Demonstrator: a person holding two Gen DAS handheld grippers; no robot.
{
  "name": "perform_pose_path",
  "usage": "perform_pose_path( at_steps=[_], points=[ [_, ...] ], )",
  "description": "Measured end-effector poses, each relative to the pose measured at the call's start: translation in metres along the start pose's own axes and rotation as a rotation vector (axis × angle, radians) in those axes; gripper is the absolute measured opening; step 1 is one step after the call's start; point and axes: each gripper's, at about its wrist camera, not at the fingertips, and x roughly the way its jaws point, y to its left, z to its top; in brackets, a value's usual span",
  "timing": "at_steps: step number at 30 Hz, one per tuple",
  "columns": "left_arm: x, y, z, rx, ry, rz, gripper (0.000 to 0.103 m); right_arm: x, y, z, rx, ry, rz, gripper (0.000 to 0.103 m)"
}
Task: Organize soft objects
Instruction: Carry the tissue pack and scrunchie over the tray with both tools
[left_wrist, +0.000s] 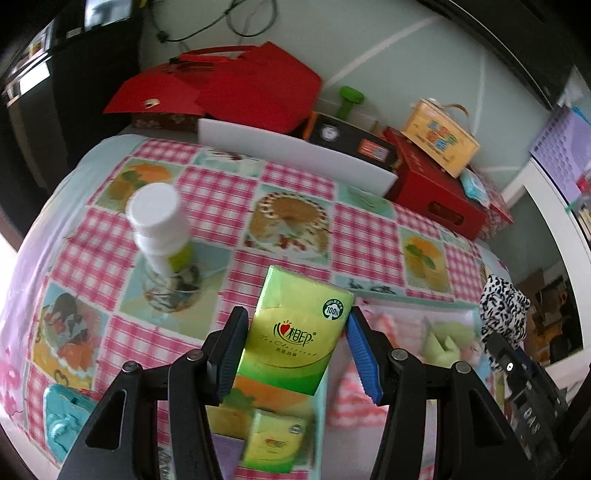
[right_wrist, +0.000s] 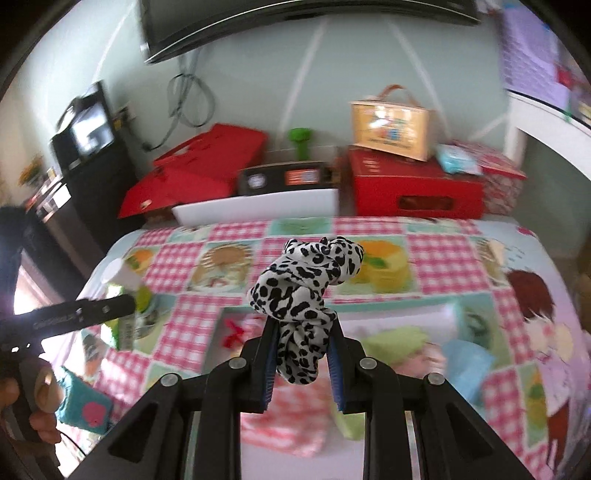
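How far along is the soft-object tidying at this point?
Midway, it seems. Done: pink and green folded cloths already lie in the white tray. In hand: the left tongs clamp a green tissue pack; the right tongs clamp a black-and-white spotted fabric scrunchie, both off the table. Left: a second green tissue pack and a teal pouch.

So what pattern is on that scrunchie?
Black spots on white, like a leopard print: the scrunchie shows best in the right wrist view.
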Motion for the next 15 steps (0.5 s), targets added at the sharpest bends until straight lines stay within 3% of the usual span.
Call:
perform_pose_path(
  at_steps=[7, 15],
  points=[
    [0.003, -0.045, -0.014, 0.094, 0.038, -0.063, 0.056, -0.024, -0.057, -0.010, 0.101, 0.001, -0.093, 0.026],
    [0.013, -0.094, -0.036, 0.213, 0.098, -0.114, 0.056, -0.031, -0.084, -0.027, 0.168, 0.052, -0.116, 0.026]
  ],
)
